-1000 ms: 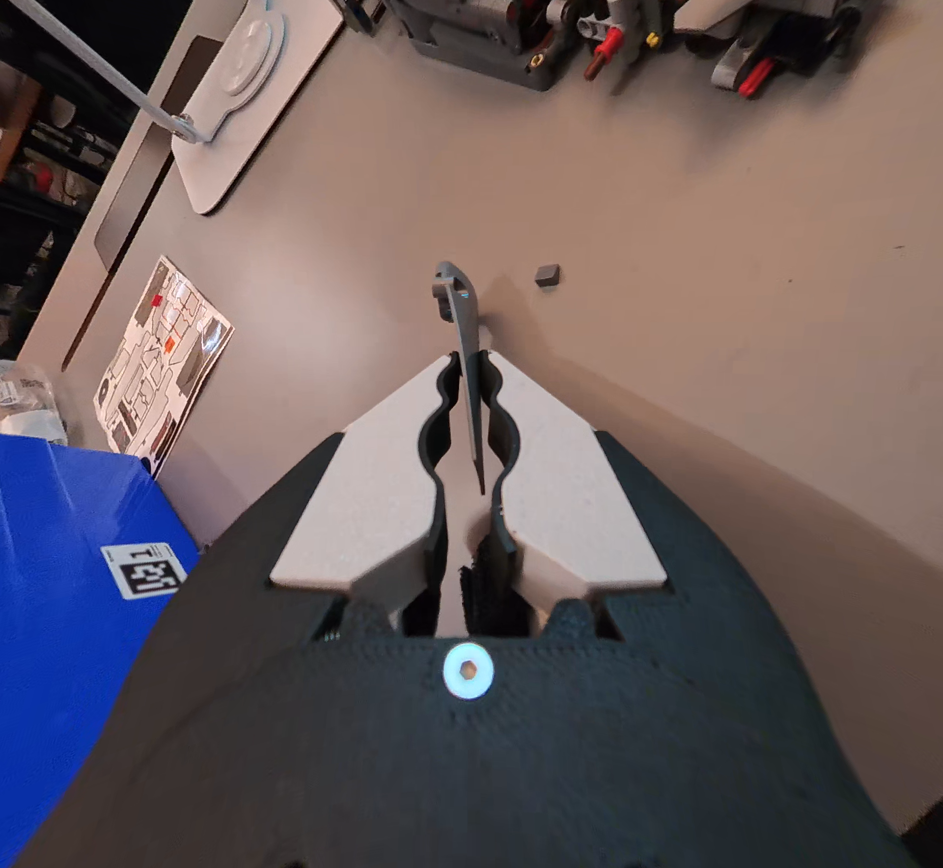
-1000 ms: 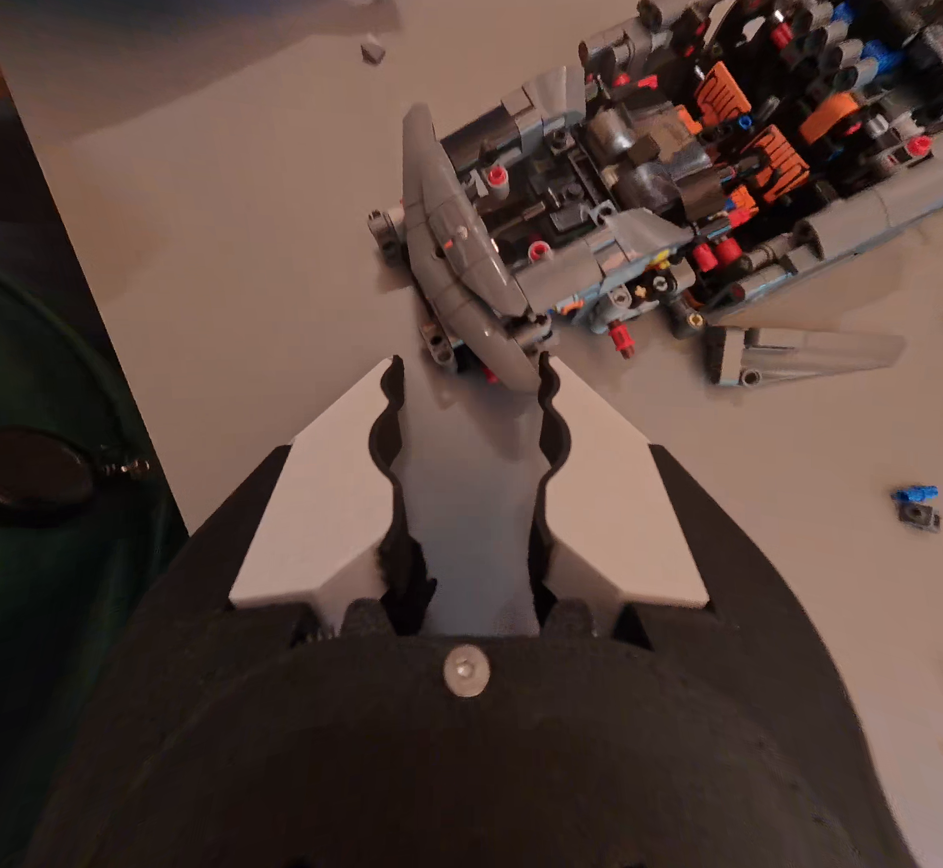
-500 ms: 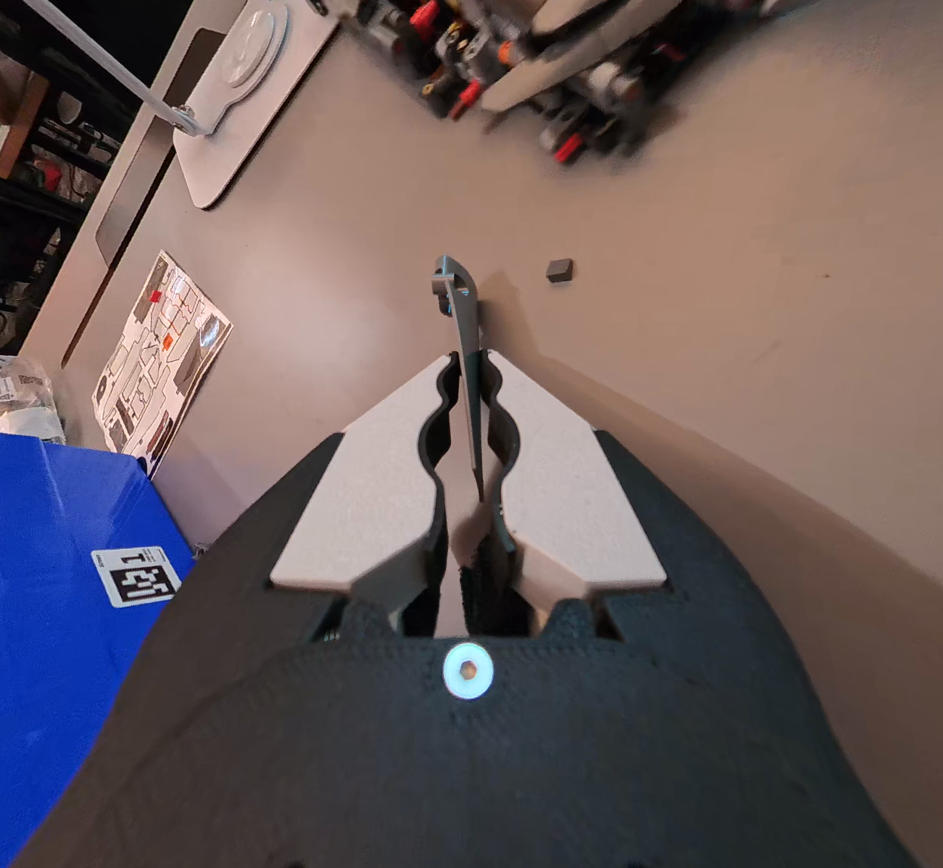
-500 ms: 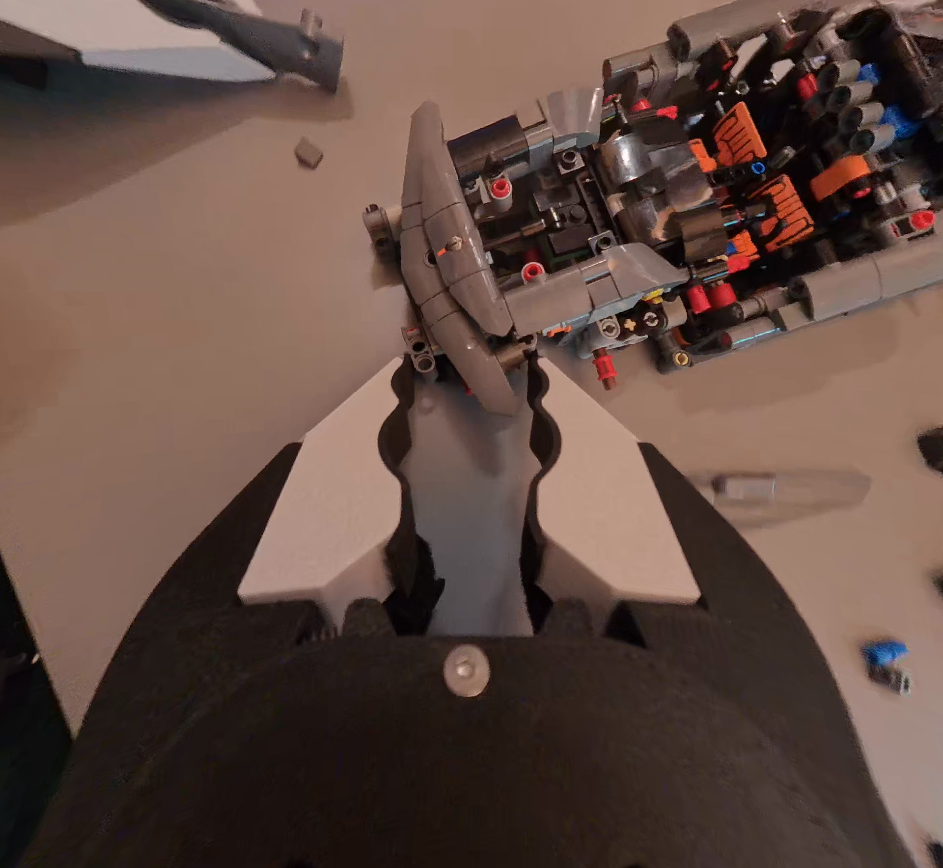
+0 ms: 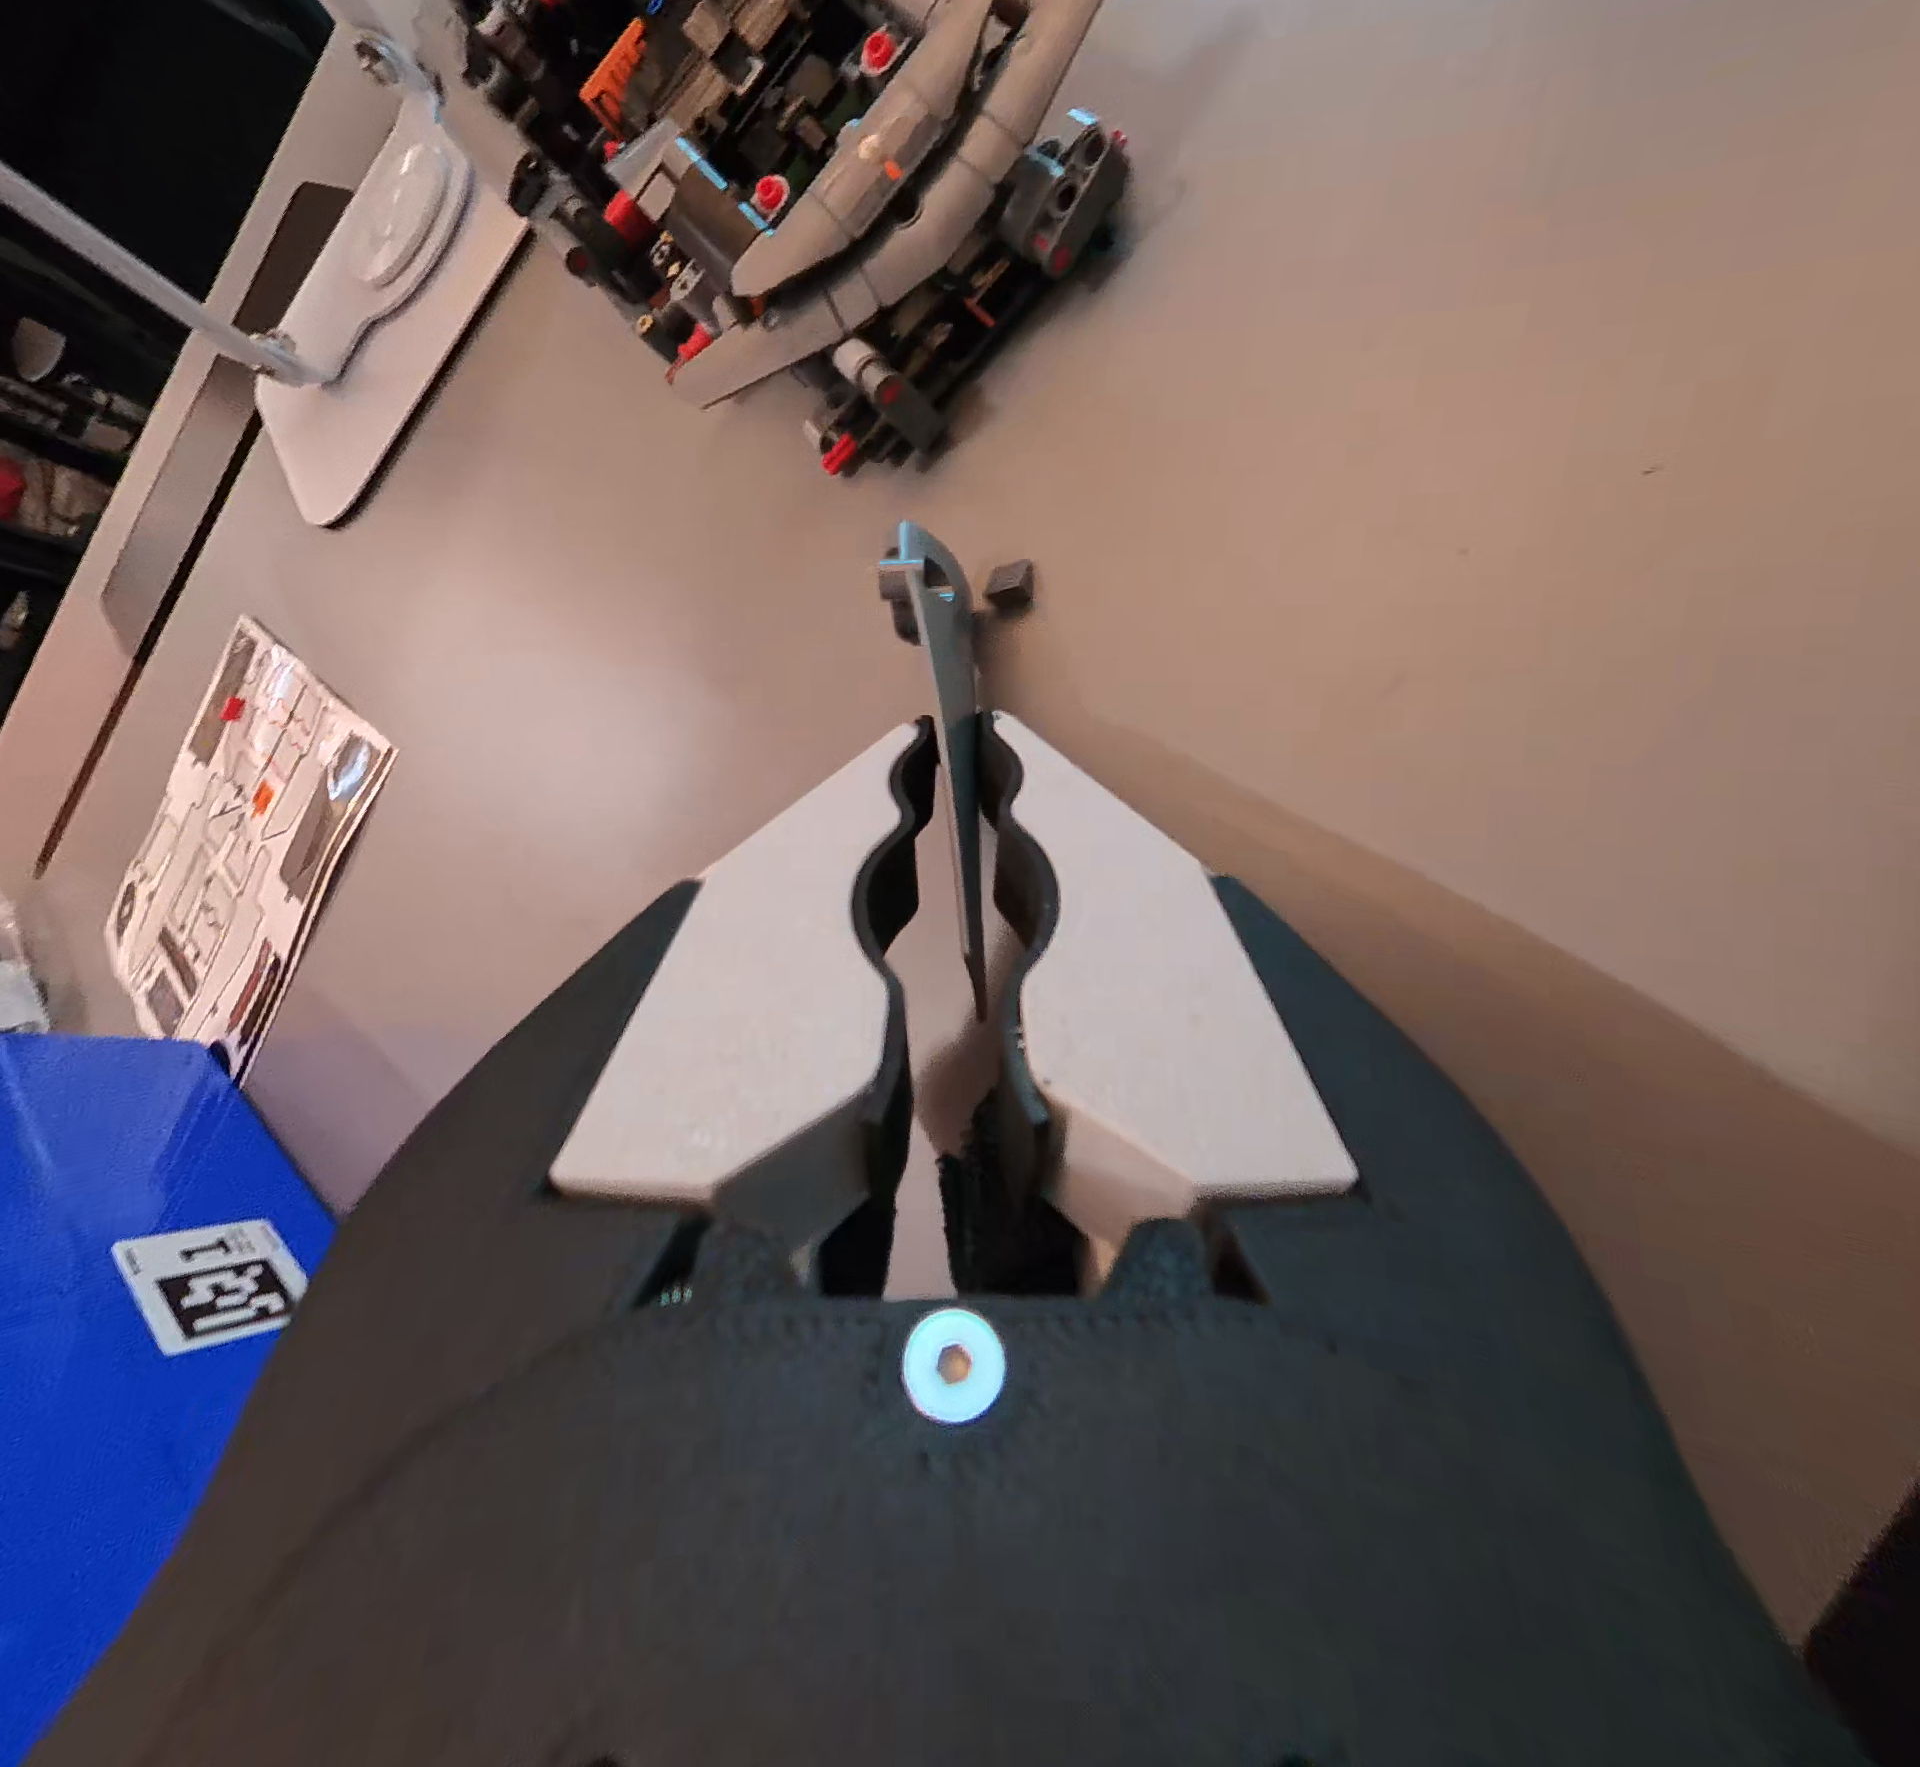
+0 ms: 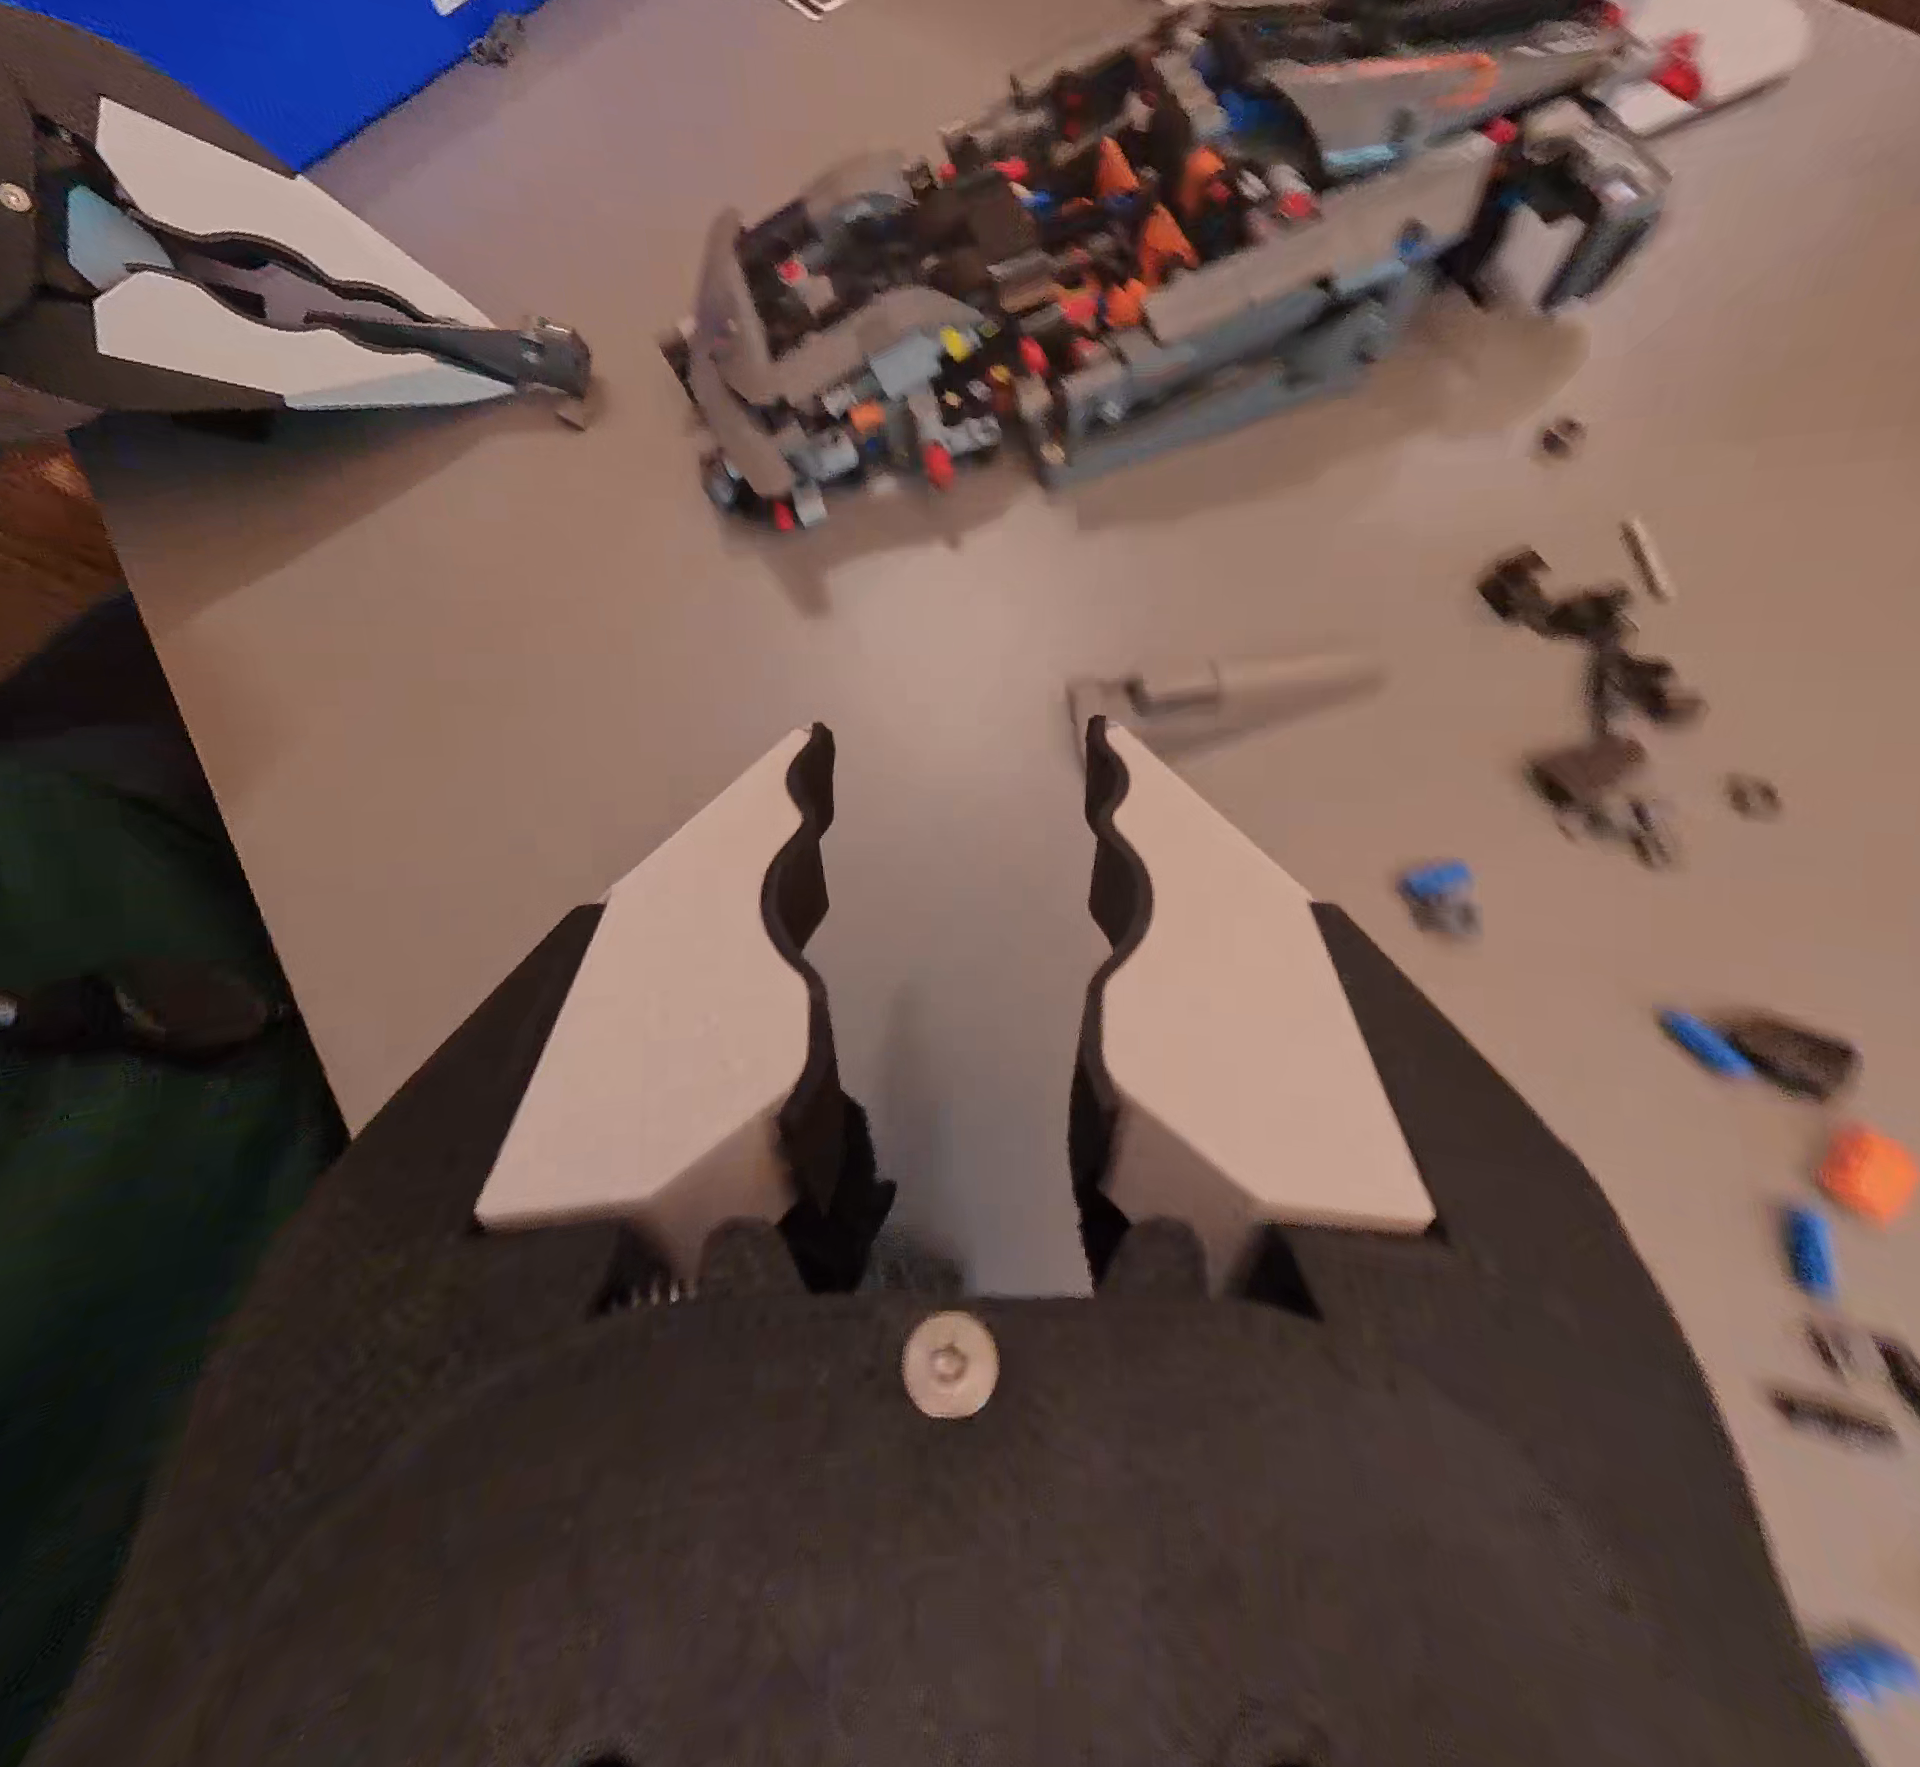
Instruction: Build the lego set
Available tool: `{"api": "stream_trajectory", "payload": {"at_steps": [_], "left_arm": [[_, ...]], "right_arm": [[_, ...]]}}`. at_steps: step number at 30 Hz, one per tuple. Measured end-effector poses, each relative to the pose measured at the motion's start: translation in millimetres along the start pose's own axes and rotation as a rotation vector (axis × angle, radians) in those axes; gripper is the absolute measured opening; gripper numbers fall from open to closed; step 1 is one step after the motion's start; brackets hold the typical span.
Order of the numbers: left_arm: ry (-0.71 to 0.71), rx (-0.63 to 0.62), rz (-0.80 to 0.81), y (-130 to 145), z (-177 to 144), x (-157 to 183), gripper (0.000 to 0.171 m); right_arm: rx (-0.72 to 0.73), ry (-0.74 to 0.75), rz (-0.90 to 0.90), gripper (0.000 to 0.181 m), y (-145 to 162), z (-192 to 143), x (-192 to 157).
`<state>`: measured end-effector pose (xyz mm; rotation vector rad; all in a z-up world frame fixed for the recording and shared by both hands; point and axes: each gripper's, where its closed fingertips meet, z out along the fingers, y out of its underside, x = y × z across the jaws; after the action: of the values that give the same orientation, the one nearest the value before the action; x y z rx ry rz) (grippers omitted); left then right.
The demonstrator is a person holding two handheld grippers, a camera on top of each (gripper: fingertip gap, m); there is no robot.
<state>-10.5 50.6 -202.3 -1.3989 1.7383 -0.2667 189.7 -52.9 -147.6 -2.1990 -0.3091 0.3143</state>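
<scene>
The part-built grey lego vehicle point(image 5: 831, 159), with orange, red and blue parts inside, lies on the table ahead of my left gripper point(image 5: 956, 730). It also shows in the right wrist view point(image 6: 1143, 294). My left gripper is shut on a thin dark grey curved panel piece point(image 5: 940, 637), held edge-on, its tip just above the table. In the right wrist view this gripper point(image 6: 499, 367) and its panel piece point(image 6: 540, 351) point at the vehicle's nose. My right gripper point(image 6: 951, 741) is open and empty, well back from the vehicle. A loose grey panel point(image 6: 1226, 694) lies by its right fingertip.
A small dark grey piece point(image 5: 1010, 583) lies beside the held panel. A sticker sheet point(image 5: 239, 844), a blue box point(image 5: 94, 1302) and a grey stand base point(image 5: 384, 263) are at the left. Several loose black, blue and orange pieces point(image 6: 1600, 678) are scattered at the right. Tip to tip, the grippers are about 25 cm apart.
My right gripper let go of the vehicle's nose, opened wider and pulled back and up. The vehicle has turned and come nearer to my left gripper, which still holds the panel.
</scene>
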Motion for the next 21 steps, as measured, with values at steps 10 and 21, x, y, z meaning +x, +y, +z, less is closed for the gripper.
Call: {"api": "stream_trajectory", "payload": {"at_steps": [10,21], "left_arm": [[0.135,0.062,0.047,-27,2,37,0.005],[0.287,0.033,-0.164,-39,15,37,0.018]], "right_arm": [[-0.020,0.091,0.025,0.044,59,-44,32],[-0.207,0.143,-0.070,0.025,84,-27,54]]}}
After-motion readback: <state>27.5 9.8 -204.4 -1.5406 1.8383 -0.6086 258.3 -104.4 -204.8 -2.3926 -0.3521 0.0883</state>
